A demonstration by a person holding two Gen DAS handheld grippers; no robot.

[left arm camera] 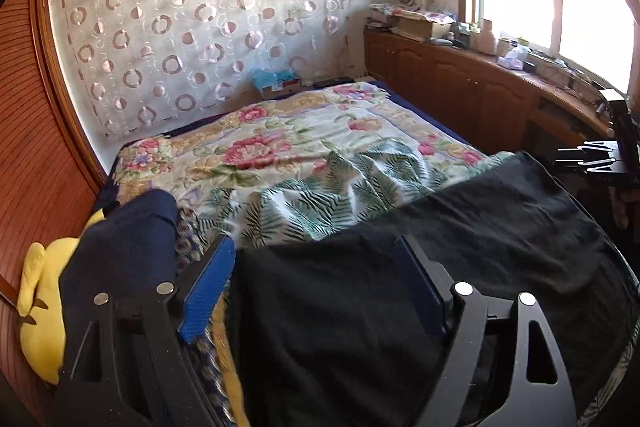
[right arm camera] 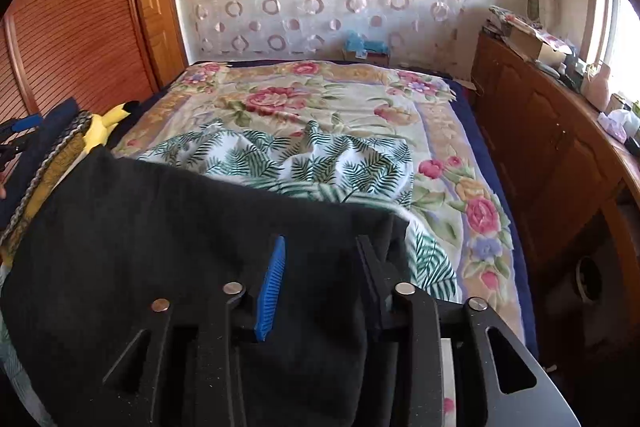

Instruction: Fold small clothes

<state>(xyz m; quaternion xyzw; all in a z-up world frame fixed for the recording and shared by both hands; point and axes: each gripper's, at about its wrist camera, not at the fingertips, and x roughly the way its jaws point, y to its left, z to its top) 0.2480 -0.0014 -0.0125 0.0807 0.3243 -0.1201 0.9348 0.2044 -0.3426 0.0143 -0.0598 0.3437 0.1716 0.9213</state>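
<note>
Bed [left arm camera: 304,131] with black garment [left arm camera: 460,247] spread at its near edge; left hand-held gripper [left arm camera: 316,267] jaws wide apart over it, right hand-held gripper [right arm camera: 320,259] jaws apart, cloth between them.

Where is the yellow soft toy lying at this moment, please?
The yellow soft toy lies at the left edge of the bed in the left wrist view, between the wooden wardrobe and the dark blue garment.
</note>
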